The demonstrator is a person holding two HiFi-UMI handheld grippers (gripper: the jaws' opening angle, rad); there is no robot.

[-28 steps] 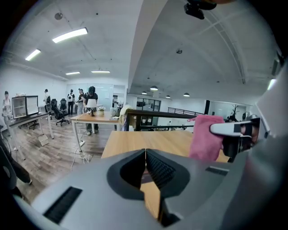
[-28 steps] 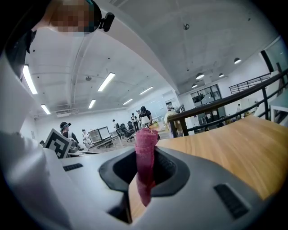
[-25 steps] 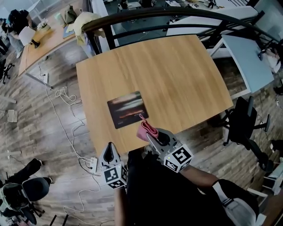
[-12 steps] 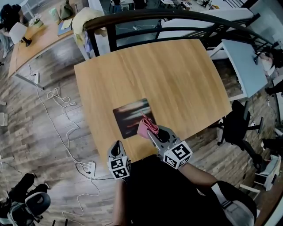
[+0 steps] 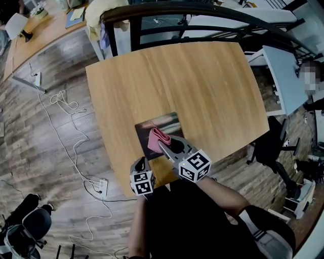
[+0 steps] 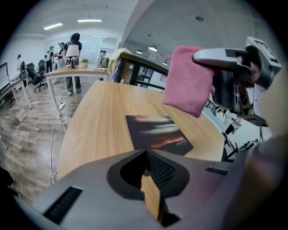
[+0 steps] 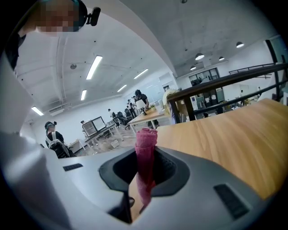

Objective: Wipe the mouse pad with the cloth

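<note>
A dark mouse pad (image 5: 161, 124) lies on the wooden table (image 5: 202, 86) near its front edge. My right gripper (image 5: 162, 145) is shut on a pink cloth (image 5: 154, 137), which hangs over the pad's near part; whether cloth and pad touch I cannot tell. In the right gripper view the cloth (image 7: 146, 139) stands folded between the jaws. The left gripper (image 5: 142, 162) hovers at the table's front edge just left of the pad, jaws together and holding nothing. From the left gripper view the pad (image 6: 157, 134) lies ahead, with the cloth (image 6: 188, 81) dangling above it.
A black office chair (image 5: 271, 144) and a white desk (image 5: 283, 76) stand to the right. Cables (image 5: 66, 109) and a power strip (image 5: 101, 186) lie on the floor at left. A black railing (image 5: 177, 10) runs behind the table. People stand far off (image 6: 72, 49).
The right gripper has carried the cloth left and forward, from beside the pad's near corner to over the pad. The left gripper has come up to the table's front edge.
</note>
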